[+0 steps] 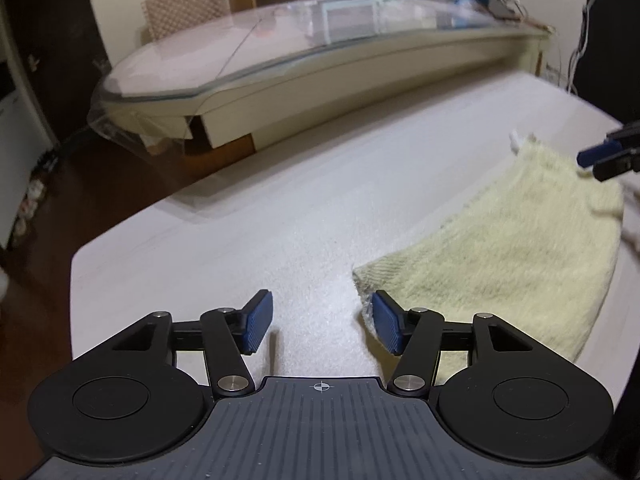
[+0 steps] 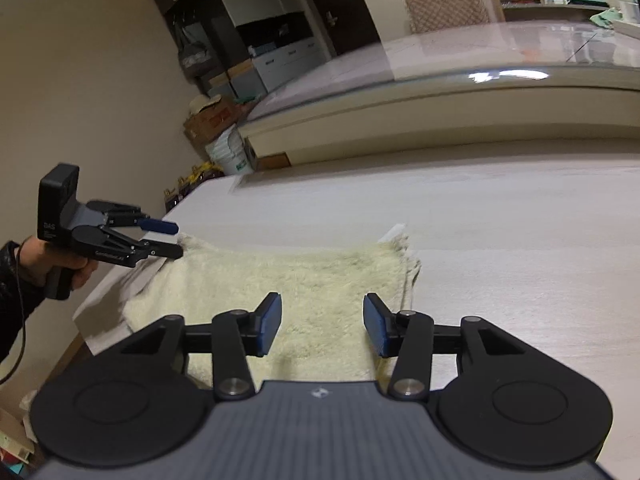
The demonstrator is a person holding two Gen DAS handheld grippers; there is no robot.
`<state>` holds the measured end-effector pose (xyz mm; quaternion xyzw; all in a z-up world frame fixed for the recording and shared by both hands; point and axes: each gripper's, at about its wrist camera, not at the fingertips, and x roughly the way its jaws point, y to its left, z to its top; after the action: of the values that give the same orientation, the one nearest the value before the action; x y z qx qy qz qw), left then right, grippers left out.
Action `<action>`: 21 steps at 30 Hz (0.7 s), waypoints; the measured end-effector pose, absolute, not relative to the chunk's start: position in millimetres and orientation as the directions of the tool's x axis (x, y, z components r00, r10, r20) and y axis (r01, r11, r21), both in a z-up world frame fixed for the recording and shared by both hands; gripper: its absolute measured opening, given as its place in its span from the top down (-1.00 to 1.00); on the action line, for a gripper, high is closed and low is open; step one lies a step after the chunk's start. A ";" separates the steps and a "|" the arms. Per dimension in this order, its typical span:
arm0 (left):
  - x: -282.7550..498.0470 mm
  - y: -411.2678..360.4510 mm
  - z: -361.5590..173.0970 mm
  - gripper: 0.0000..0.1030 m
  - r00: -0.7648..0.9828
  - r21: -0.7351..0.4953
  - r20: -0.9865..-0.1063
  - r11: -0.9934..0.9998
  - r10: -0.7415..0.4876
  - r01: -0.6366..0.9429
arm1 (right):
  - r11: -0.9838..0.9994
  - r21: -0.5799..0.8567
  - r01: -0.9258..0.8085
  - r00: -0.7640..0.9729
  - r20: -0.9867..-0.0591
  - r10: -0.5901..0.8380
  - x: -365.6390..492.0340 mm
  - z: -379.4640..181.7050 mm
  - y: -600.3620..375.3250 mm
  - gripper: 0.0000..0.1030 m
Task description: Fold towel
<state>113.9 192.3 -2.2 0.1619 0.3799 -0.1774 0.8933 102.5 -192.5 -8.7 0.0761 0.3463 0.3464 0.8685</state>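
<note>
A pale yellow fluffy towel [image 1: 520, 248] [image 2: 320, 272] lies folded on the white padded table [image 1: 280, 208] [image 2: 500, 216], close to its left edge. My left gripper [image 1: 322, 322] is open with nothing between its pads; its right pad sits just beside the towel's near corner. In the right wrist view that left gripper [image 2: 175, 240] hovers at the towel's left corner, held by a hand. My right gripper [image 2: 322, 324] stands open low over the towel's near part, gripping nothing. In the left wrist view, the right gripper [image 1: 590, 165] pokes in over the towel's far edge.
Beyond the white table stands a long cream table with a glass top [image 1: 320, 40] [image 2: 480, 80]. A patterned chair [image 1: 184, 8] is behind it. Dark floor, boxes [image 2: 212, 120] and a white bucket [image 2: 232, 152] lie off the table's left edge.
</note>
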 end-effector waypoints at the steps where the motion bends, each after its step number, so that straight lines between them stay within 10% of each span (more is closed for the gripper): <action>1: 113.0 191.1 -3.7 -0.18 0.651 0.165 -0.735 0.882 -0.189 0.442 | 0.748 0.373 -0.550 0.517 -0.551 0.655 102.2 -9.1 -191.6 0.06; 21: 124.4 239.1 -14.9 -0.26 0.641 -0.138 -0.693 0.934 -0.329 0.330 | 0.632 0.142 -0.762 0.399 -0.665 0.631 99.9 -4.5 -51.2 0.02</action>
<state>124.4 239.1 -14.9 0.0008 0.3826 -0.1819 0.9058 99.9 -51.2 -4.5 -0.0926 0.3536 0.4188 0.8312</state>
